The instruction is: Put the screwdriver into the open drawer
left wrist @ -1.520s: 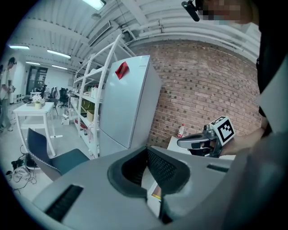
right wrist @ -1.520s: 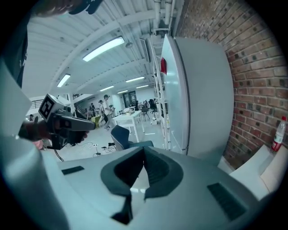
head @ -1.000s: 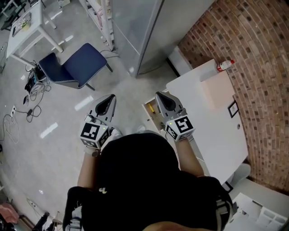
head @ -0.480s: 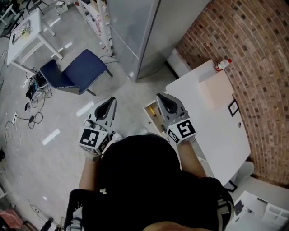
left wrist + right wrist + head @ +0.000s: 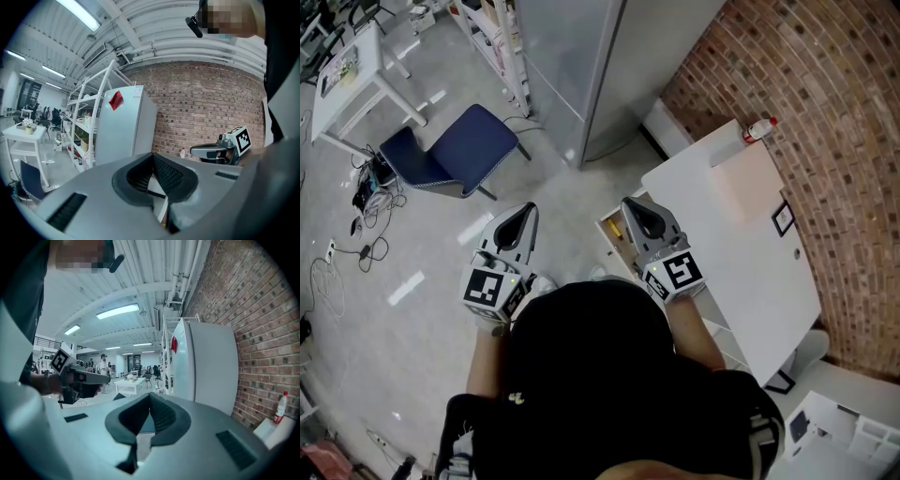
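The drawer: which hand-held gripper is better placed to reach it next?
Right. The right hand-held gripper hangs just beside the open drawer, while the left one is over the floor, farther away.

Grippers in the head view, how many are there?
2. The left gripper is over the floor; the right gripper is beside it, over the open drawer of the white cabinet. No sign of others hidden.

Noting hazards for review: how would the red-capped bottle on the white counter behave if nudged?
The bottle stands upright, tall and narrow, so it would probably tip easily. It looks like light plastic, likely sliding on the smooth white counter.
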Available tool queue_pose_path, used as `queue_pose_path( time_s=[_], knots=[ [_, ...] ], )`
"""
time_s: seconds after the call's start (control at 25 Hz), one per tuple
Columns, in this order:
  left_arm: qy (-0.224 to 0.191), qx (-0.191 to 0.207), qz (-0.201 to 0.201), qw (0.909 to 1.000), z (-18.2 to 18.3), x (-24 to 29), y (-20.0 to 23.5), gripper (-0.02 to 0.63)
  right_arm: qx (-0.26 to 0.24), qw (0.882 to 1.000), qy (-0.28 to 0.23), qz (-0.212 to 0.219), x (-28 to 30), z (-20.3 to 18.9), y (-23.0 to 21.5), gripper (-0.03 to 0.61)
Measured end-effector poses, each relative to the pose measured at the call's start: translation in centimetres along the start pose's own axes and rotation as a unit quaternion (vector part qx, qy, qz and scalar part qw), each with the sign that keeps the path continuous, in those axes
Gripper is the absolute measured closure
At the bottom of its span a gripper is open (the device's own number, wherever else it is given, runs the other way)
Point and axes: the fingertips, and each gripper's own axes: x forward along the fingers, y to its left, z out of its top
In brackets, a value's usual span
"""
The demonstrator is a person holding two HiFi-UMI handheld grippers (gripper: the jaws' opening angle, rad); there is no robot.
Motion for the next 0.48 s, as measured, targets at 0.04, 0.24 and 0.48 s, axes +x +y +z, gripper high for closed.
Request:
queue_pose_path(
  time_s=[0.04,0.24,0.48],
  knots=[
    [0.001,0.001,-0.001,1.0,-0.04,0.02,-0.08,0.61,0.001,1.0,0.001,-0.001,-0.13,-0.12,0.0,0.568],
    [0.005,0.001,-0.007,1.0,-0.09,0.16,-0.5,0.609,0.007,1.0,0.005,-0.008,-0.72,-0.45,-0.05,0.568],
    [0.007,0.003,-0.014,0.9999,-0.47,0.43,-0.73,0.609,0.019,1.0,0.007,-0.009,-0.83,-0.87,-0.01,0.568]
  ],
)
